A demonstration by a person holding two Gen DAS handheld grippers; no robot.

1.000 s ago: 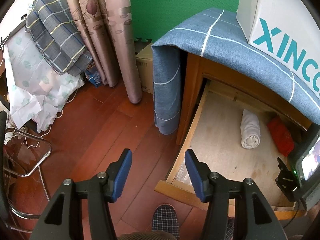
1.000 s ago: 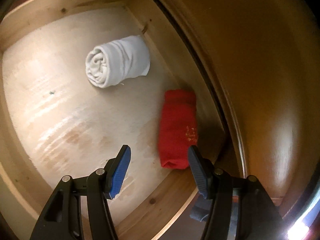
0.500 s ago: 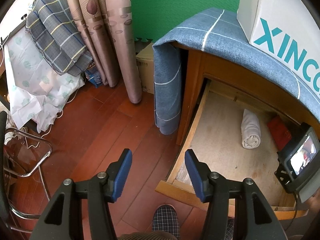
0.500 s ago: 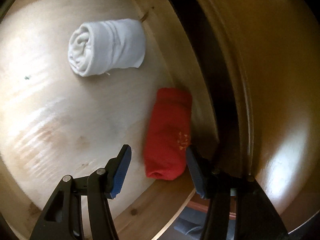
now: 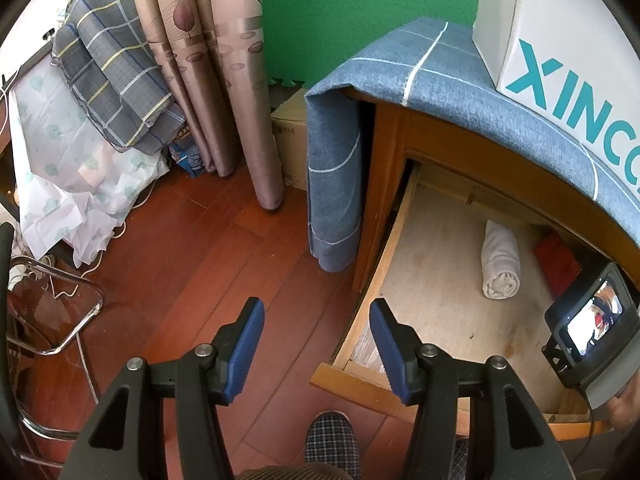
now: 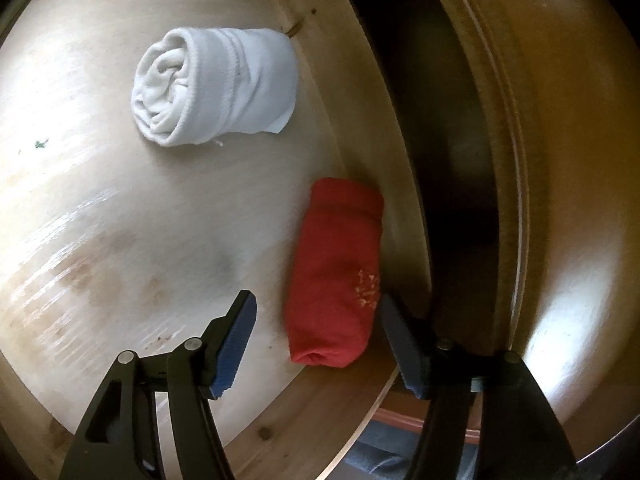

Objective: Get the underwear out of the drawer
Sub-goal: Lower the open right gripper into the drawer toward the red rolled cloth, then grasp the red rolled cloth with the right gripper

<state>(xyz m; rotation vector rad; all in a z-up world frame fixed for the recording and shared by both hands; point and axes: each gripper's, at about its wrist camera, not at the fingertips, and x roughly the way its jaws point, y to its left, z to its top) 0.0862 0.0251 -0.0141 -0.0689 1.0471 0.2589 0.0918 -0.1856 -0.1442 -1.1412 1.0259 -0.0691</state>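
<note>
Right tool (image 6: 316, 320) jaws just widened, straddling red underwear (image 6: 338, 276), not gripping; left tool (image 5: 316, 344) half-open, empty.

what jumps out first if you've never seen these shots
The red rolled underwear lies against the right wall of the open wooden drawer, with the right tool open astride its near end. A white rolled garment lies farther back on the drawer floor. Outside, the left tool hangs open over the red-brown floor.
</note>
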